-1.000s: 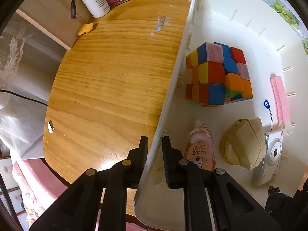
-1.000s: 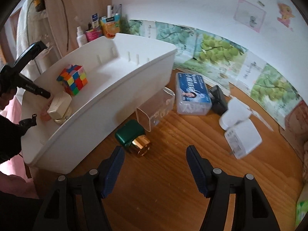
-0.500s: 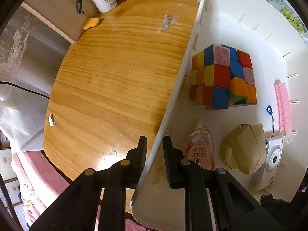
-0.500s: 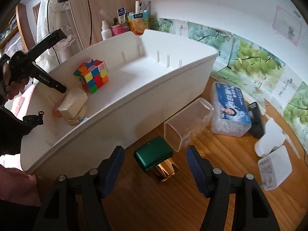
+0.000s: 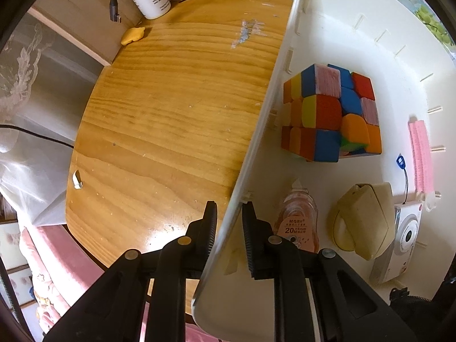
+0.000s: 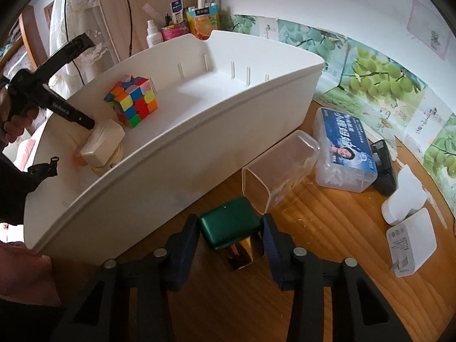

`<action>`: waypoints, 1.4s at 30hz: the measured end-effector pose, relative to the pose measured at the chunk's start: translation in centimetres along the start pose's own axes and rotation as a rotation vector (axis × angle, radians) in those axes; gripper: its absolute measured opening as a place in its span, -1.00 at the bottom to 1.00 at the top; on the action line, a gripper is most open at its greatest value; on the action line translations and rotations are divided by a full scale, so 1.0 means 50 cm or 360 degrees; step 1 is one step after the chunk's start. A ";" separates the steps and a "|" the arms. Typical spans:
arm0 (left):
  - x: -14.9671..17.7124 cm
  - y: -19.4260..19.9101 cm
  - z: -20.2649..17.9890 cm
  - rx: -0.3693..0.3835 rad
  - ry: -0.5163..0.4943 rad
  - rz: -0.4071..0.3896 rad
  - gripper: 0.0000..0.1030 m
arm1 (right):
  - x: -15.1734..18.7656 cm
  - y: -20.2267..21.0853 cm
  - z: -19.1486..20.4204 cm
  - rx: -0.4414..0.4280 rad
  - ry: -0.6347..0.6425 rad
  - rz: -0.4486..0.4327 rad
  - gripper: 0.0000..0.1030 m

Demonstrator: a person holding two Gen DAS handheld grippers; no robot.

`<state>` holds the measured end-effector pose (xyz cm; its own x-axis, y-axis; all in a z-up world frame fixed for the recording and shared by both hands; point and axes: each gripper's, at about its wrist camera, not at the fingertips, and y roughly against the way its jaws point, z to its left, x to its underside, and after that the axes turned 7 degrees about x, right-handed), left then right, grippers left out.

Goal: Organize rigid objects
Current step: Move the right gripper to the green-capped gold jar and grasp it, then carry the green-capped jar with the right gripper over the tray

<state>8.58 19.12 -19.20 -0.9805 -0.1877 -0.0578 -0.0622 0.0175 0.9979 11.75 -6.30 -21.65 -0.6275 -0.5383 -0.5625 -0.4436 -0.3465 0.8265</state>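
My left gripper [image 5: 229, 222] points straight down and is shut on the long wall of a big white bin [image 5: 256, 131], one finger outside, one inside. The bin [image 6: 199, 154] holds a colourful puzzle cube [image 5: 330, 114], a pink correction tape [image 5: 299, 219], a beige case [image 5: 364, 222], a white toy camera [image 5: 404, 233] and a pink comb [image 5: 420, 154]. Beside the bin lies a small gold bottle with a green cap [image 6: 225, 222]. My right gripper [image 6: 230, 229] straddles that cap with its jaws closing; a thin gap shows at the right pad.
On the wooden table [image 6: 327, 228] right of the bin lie a clear plastic tub [image 6: 280, 171], a blue-labelled box [image 6: 344, 148], a black item [image 6: 383, 165] and two white chargers [image 6: 410, 242]. Bottles [image 6: 154, 32] stand at the back corner. A yellow piece [image 5: 132, 35] lies near the table's far edge.
The right gripper moved forward and down until the green-capped bottle sat between its fingers, and the jaws narrowed around the cap. The left gripper kept its hold on the bin wall.
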 end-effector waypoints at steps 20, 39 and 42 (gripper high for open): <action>0.016 0.009 -0.022 -0.0029 -0.0063 -0.0032 -0.63 | -0.007 0.149 0.009 0.0273 -0.0213 -0.0225 -0.14; -0.005 0.000 -0.045 -0.0012 -0.0227 0.0029 -0.62 | -0.104 0.193 0.164 0.0234 -0.0146 -0.0368 -0.14; -0.008 0.001 -0.053 0.0007 -0.0257 0.0029 -0.62 | -0.116 0.183 0.185 0.0218 -0.0134 -0.0353 -0.14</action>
<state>9.45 16.58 -19.04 -0.9987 -0.0269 -0.0439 -0.0445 0.0237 0.9987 5.45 0.75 -11.02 -0.5538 -0.3929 -0.7341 -0.6551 -0.3386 0.6754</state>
